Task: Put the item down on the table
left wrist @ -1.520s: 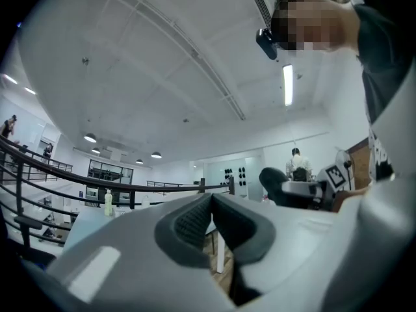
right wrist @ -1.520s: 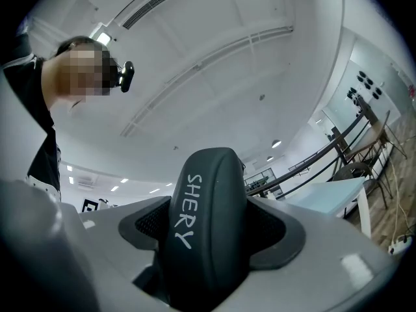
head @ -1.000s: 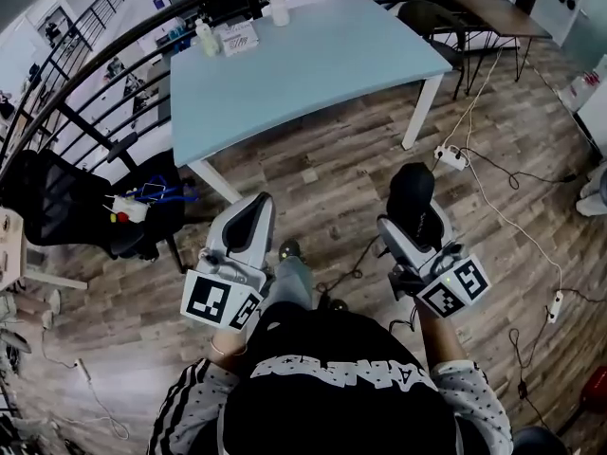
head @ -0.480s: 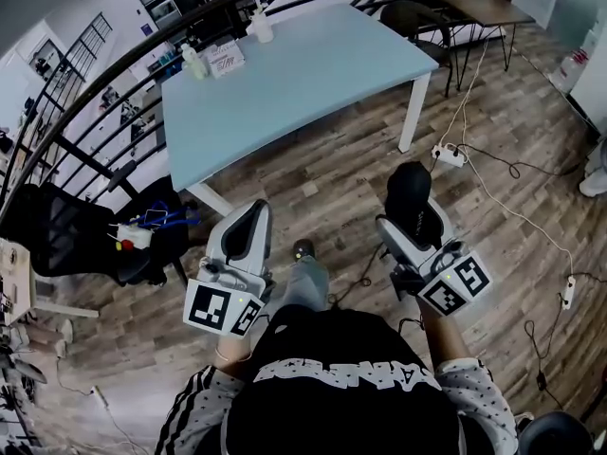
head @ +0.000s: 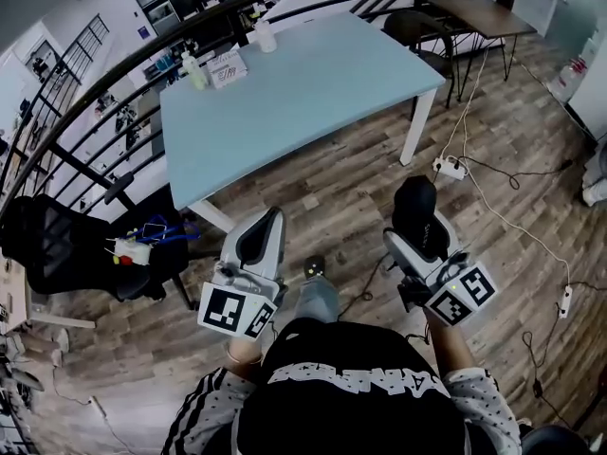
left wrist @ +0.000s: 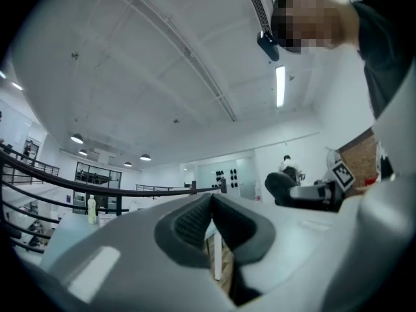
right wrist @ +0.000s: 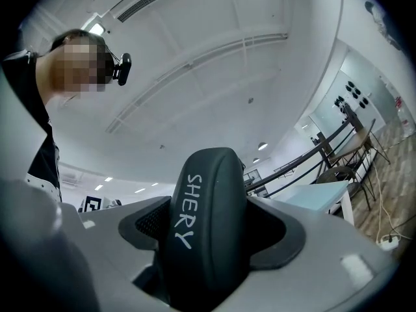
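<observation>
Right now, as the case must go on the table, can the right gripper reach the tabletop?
Probably not yet. The right gripper, shut on the dark case, hangs above wooden floor, and the table stands apart ahead. Nothing blocks the way and its near part is bare; a step forward seems needed.

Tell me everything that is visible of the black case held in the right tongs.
The black case is a smooth, matte, dark oblong with rounded ends; it looks like hard plastic or leather. White handwritten letters, SHERY, run along its side. The right tongs are shut on its two sides, and its rounded end sticks out past their tips. It is held in the air over the wooden floor, short of the light blue table, and touches nothing else.
</observation>
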Demonstrator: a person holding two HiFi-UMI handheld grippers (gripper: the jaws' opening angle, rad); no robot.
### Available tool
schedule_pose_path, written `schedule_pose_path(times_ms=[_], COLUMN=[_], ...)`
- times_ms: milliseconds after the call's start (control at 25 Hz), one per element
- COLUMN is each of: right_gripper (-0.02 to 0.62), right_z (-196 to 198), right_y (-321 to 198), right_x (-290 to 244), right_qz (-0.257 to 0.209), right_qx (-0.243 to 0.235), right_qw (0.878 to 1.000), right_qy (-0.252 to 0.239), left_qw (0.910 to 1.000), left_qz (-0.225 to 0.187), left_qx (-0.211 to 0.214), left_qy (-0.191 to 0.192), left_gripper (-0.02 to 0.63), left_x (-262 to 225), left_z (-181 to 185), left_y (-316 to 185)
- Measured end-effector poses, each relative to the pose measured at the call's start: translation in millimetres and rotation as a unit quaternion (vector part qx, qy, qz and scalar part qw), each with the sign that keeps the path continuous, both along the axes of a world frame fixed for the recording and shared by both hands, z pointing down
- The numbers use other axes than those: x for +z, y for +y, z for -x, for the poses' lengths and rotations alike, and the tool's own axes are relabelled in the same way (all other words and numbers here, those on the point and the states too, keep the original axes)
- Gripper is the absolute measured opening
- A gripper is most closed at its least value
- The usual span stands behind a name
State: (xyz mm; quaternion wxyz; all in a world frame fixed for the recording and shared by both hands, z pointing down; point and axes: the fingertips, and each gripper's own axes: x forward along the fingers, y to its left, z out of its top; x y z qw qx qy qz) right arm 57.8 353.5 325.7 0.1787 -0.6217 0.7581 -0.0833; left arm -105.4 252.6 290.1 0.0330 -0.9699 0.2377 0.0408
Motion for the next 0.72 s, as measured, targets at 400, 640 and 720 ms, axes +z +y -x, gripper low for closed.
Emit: schedule_pose_path(times_ms=[400,640,720], right_gripper=[0.365,0.365,0.365], right_z=[-27,-30,-30], right_y=[-64,-115,-131], right_x=[8,18,23], right_qz=[0.024,0.031,0.036], right_qx=[0.012,-0.004,-0.01], right_qw=[1.0,0.999,0.999], right_qy=[0.007,0.011,0.009], left_qw=[0.9998,0.9994,0.999], left_qz=[0.019,0.028,0.032], left_qx=[0.005,-0.019,-0.03], left_qy=[-0.003,-0.007,-0.009], left_gripper=[0.0,0.0,0.0], left_x=[19,32,37], left_z=[-21,-12,-8], left_y=[-69,-113,-127])
